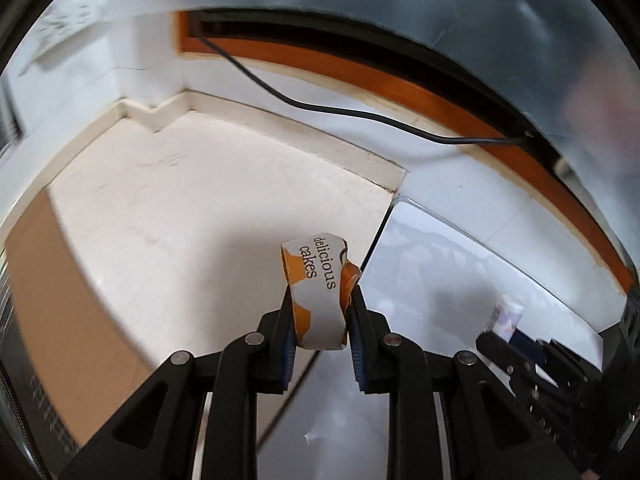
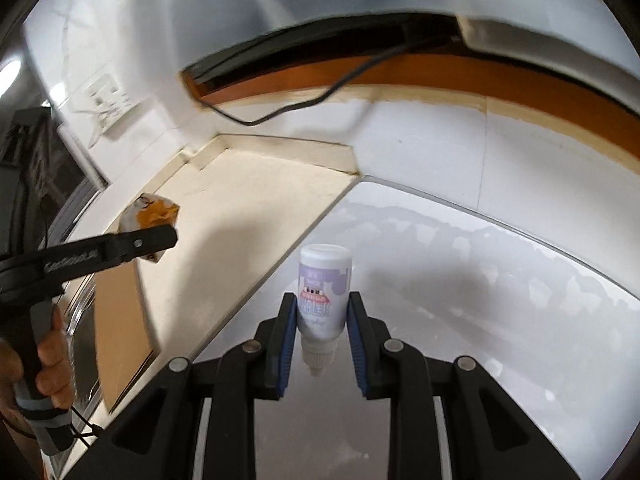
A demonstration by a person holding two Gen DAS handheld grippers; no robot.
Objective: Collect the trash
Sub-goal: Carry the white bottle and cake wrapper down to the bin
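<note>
My left gripper (image 1: 320,304) is shut on a crumpled white and orange cake wrapper (image 1: 318,292) printed "delicious cakes", held in the air over the cream floor. It also shows in the right wrist view (image 2: 150,216), at the left, in the left gripper (image 2: 160,236). My right gripper (image 2: 322,312) is shut on a small white bottle (image 2: 322,292) with a purple label, cap end toward the camera, above the white table. In the left wrist view the right gripper (image 1: 506,334) shows at the lower right with the bottle (image 1: 506,316).
A white glossy table (image 2: 460,280) lies below both grippers, its edge running diagonally. A cream floor (image 1: 200,208) with skirting lies beyond. A brown cardboard sheet (image 1: 52,300) lies at the left. A black cable (image 1: 320,108) hangs along the white wall under an orange ledge (image 1: 400,88).
</note>
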